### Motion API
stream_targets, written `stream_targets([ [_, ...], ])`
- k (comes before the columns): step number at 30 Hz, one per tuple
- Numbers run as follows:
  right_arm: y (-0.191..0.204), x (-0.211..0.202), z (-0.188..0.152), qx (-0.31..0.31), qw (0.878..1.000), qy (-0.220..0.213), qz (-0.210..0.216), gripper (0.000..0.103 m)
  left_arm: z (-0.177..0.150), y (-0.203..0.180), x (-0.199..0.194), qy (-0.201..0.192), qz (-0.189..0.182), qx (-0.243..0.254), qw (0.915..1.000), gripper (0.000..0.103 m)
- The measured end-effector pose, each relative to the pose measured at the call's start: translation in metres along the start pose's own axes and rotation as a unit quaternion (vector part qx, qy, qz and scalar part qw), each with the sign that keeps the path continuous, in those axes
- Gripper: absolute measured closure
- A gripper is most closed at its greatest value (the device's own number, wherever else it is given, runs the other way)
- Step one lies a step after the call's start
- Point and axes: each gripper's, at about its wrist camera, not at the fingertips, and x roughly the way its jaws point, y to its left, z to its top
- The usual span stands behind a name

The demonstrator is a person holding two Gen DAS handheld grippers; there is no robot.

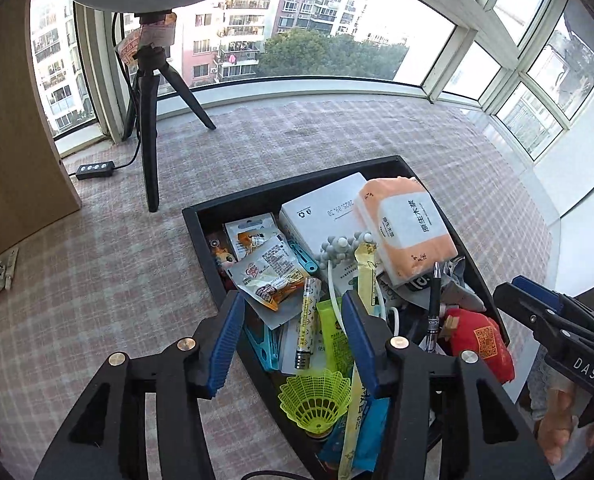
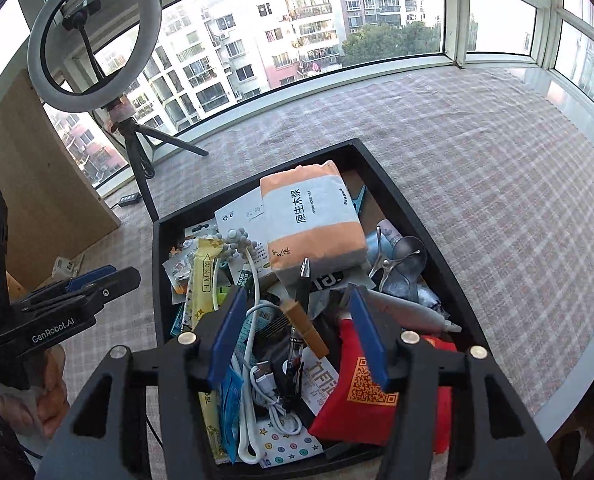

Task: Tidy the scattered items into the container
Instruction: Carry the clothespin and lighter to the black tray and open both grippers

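two grippers hang over one black container: the left gripper [image 1: 293,316] with jaws apart and nothing between them, the right gripper [image 2: 297,312] likewise spread and unloaded. in the container [image 2: 401,196] lie one red pouch [image 2: 361,404], one yellow-green shuttlecock [image 1: 315,400], one black pen [image 1: 433,308] and one orange tissue pack [image 2: 313,220] topping the heap. bare checked table [image 2: 497,152] surrounds it to the window; one ring light tripod [image 1: 149,128] stands far left.

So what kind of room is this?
Probably a high-rise flat's bay-window ledge: wraparound windows facing apartment blocks, a plaid cloth, a ring light, and a black tray of household odds.
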Motion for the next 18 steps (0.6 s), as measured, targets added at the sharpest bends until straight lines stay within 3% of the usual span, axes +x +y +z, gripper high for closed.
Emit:
stream_targets([
  [9,0.015,-0.002,0.003,-0.016,1.000,-0.009,0.009,0.048,-0.006,0.028,-0.010,-0.002,0.012,-0.022,0.9997,0.055],
  [18,0.068,0.013,0.007,-0.067,0.997,0.000,0.045,0.048,-0.024,0.090,-0.036,-0.017,0.044,-0.079,0.9958,0.055],
])
